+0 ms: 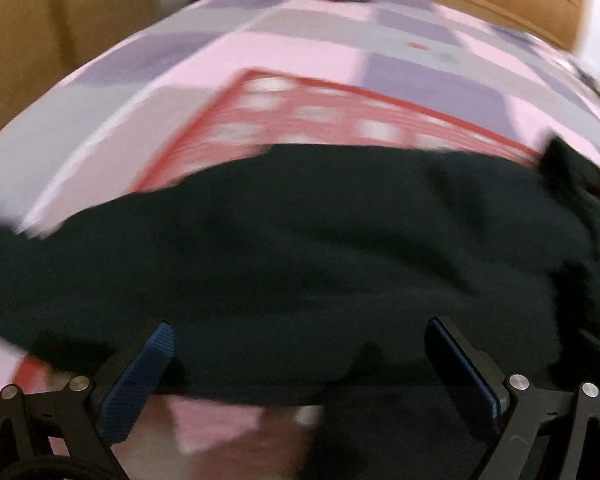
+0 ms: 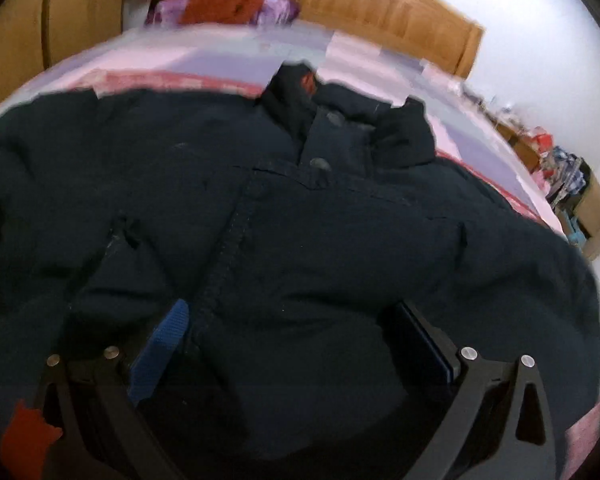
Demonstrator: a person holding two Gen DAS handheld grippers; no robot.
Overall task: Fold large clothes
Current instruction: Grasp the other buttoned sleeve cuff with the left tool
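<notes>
A large dark navy jacket [image 2: 300, 220] lies spread on a bed, front up, collar [image 2: 340, 120] at the far end, snap buttons down the placket. In the left wrist view it shows as a dark blurred mass [image 1: 300, 240]. My left gripper [image 1: 300, 344] is open, its blue-padded fingers wide apart above the jacket's near part. My right gripper [image 2: 296, 328] is open, its fingers wide apart over the jacket's lower front, with nothing between them.
The bed has a pink and lilac checked cover [image 1: 260, 60] and a red patterned sheet [image 1: 320, 120] under the jacket. A wooden headboard [image 2: 380, 4] and red and purple clothes [image 2: 228, 0] lie at the far end. Boxes and clutter [image 2: 572, 184] stand at right.
</notes>
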